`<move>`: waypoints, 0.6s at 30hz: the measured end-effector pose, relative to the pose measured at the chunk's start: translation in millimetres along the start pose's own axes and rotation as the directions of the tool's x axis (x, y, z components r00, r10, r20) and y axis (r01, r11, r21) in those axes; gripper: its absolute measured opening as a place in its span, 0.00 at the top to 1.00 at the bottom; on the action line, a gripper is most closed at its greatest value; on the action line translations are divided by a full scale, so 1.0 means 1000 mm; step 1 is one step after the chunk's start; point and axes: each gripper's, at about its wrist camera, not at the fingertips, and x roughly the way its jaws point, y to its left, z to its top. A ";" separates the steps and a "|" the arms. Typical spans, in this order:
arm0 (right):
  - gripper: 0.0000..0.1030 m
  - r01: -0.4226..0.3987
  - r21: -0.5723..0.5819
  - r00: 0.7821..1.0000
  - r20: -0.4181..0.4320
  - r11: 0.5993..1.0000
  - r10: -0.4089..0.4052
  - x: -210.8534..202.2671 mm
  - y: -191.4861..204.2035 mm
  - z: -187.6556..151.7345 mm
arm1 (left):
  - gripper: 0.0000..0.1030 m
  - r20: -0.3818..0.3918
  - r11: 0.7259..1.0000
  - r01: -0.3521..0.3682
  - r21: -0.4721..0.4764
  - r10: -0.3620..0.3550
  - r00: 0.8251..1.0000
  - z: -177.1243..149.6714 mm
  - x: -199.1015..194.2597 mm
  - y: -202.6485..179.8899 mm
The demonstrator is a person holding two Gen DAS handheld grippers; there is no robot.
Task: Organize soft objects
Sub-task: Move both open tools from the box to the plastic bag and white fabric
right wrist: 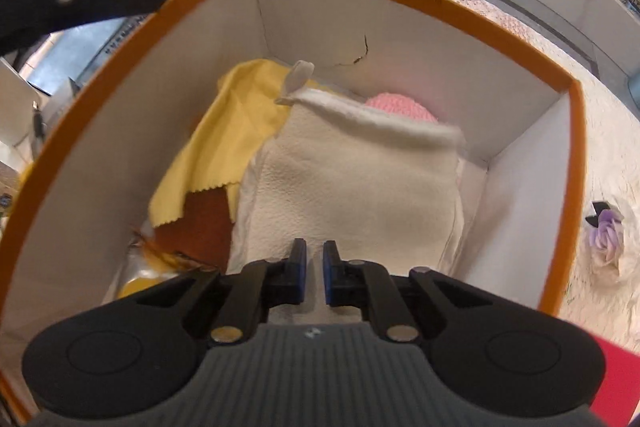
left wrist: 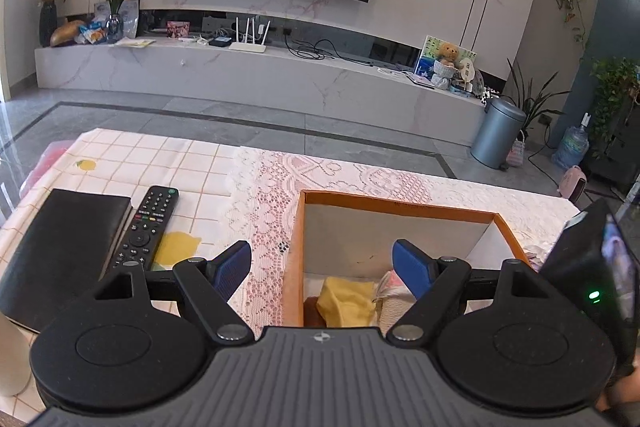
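An orange-rimmed cardboard box (left wrist: 296, 251) (right wrist: 572, 155) stands on the lace tablecloth. Inside it lie a cream towel (right wrist: 360, 195), a yellow cloth (right wrist: 224, 151) (left wrist: 344, 301), a pink knitted item (right wrist: 400, 107) and a brown piece (right wrist: 200, 227). My left gripper (left wrist: 322, 265) is open and empty, straddling the box's left wall. My right gripper (right wrist: 315, 257) is inside the box just above the cream towel, its fingers nearly closed with a narrow gap and nothing visibly between them. A purple fabric flower (right wrist: 608, 227) lies on the table right of the box.
A black book (left wrist: 60, 247) and a TV remote (left wrist: 146, 227) lie on the checked cloth left of the box. The right gripper's body (left wrist: 592, 267) shows at the right edge. The TV bench, a bin (left wrist: 498, 133) and plants stand beyond the table.
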 end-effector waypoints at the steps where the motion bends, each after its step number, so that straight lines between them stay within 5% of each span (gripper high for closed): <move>1: 0.93 0.001 0.004 1.000 -0.003 1.000 -0.001 0.002 0.000 0.000 | 0.08 0.000 1.000 0.001 -0.006 -0.001 1.000 0.001 0.000 0.001; 13: 0.93 -0.001 0.049 1.000 0.001 0.999 0.001 0.009 -0.008 -0.008 | 0.08 0.004 0.999 -0.028 -0.022 0.028 1.000 0.001 0.000 -0.001; 18: 0.90 0.068 -0.018 0.992 0.105 0.997 -0.066 -0.014 0.009 -0.012 | 0.08 0.048 0.999 -0.029 0.014 0.029 0.998 0.007 -0.019 -0.005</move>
